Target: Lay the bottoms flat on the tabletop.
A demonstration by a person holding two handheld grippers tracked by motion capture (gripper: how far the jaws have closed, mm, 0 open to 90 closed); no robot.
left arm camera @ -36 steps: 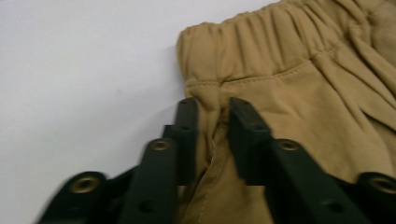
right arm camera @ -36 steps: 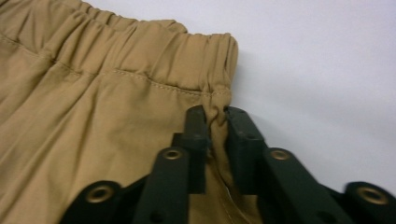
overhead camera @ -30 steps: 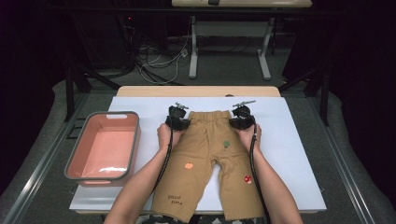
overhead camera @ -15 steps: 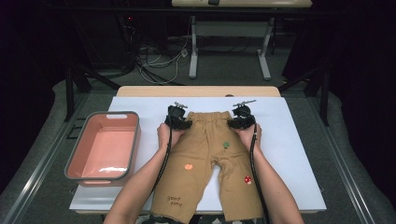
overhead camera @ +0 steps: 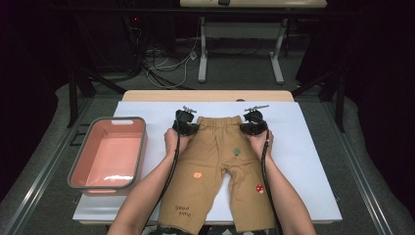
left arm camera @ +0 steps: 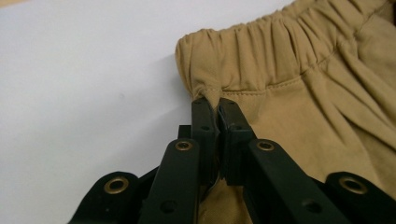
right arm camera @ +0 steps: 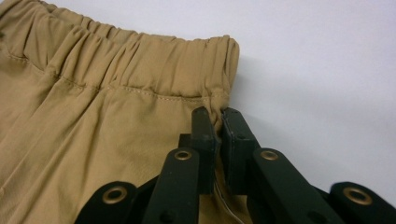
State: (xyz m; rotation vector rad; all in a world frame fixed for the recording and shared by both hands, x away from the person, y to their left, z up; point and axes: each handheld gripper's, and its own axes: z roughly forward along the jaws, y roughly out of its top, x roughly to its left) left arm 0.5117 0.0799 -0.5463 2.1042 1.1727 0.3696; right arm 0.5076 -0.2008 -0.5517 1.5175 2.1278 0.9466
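Observation:
Tan trousers (overhead camera: 220,161) with small coloured patches lie flat on the white sheet (overhead camera: 303,147), waistband at the far end. My left gripper (overhead camera: 194,127) pinches their left side edge just under the elastic waistband (left arm camera: 247,51). Its jaws have just been closing, and the left gripper (left arm camera: 215,105) now stands shut with a fold of fabric between them. My right gripper (overhead camera: 245,128) does the same on the right side edge. The right gripper (right arm camera: 217,114) has just been closing too, shut on the cloth of the trousers (right arm camera: 107,126) below the waistband seam.
A pink basin (overhead camera: 116,119) with nothing in it stands at the left, partly over the sheet's edge. Both forearms lie over the trouser legs. Bare white sheet runs to either side of the waistband. Behind the table are desk legs and cables on the floor.

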